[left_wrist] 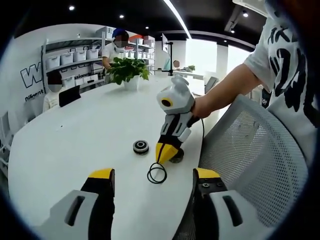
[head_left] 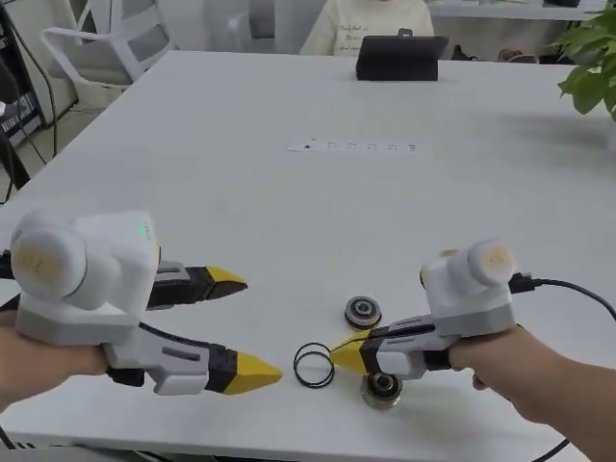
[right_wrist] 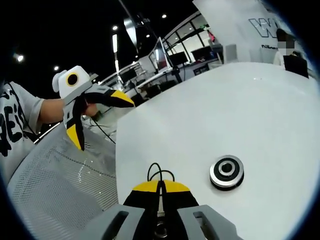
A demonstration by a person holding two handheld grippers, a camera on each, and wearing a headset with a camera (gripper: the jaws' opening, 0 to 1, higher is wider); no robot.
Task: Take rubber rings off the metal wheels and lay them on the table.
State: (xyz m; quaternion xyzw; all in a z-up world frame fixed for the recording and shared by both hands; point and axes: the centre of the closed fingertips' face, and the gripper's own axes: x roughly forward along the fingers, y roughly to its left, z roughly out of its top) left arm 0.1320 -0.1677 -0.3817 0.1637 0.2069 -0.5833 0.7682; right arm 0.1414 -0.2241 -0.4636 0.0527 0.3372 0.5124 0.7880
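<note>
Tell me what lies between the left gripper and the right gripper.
A black rubber ring lies there on the table, pinched at its edge by the right gripper with shut jaws. The head view shows it.

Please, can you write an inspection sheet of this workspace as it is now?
Surface: white table, no stains seen.
Job's things: rubber ring on the table; metal wheel beside it, dark band round its rim; second wheel partly hidden under the right gripper.
Clutter: printed strip mid-table.
Grippers: left gripper open; right gripper shut on the rubber ring's edge.
Cables: black cable from the right gripper.
Surroundings: seated person behind a dark tablet, plant, chair.
</note>
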